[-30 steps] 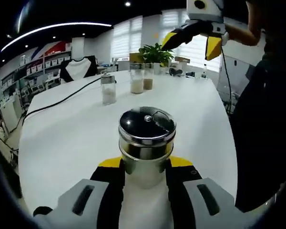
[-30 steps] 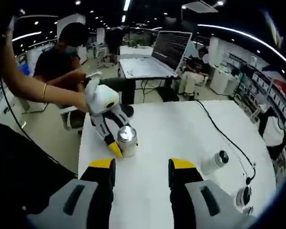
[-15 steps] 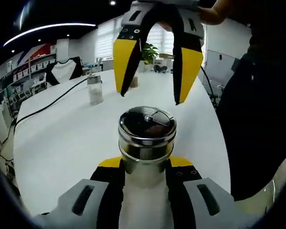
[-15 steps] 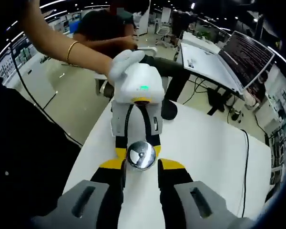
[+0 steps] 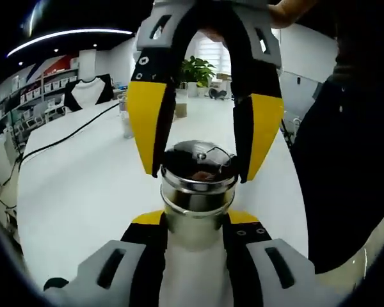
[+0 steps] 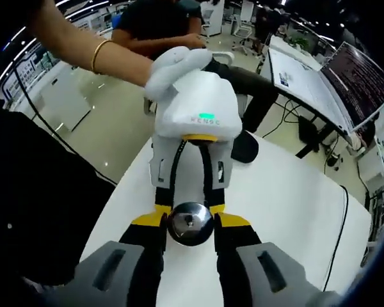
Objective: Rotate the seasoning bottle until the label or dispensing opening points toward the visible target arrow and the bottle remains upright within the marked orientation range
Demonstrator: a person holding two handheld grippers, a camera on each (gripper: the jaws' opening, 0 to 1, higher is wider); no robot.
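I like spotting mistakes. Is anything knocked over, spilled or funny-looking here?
Nothing stands out. The bottle stands upright on the white table, lid closed, nothing spilled around it. The left gripper holds its body low, and the right gripper comes down with one finger on each side of the lid. The jars farther back stand straight too.

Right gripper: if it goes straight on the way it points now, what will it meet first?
Most likely the lid of the shiny steel seasoning bottle, which already sits between the right gripper fingers; contact is unclear. Just beyond it are the left gripper and the white table.
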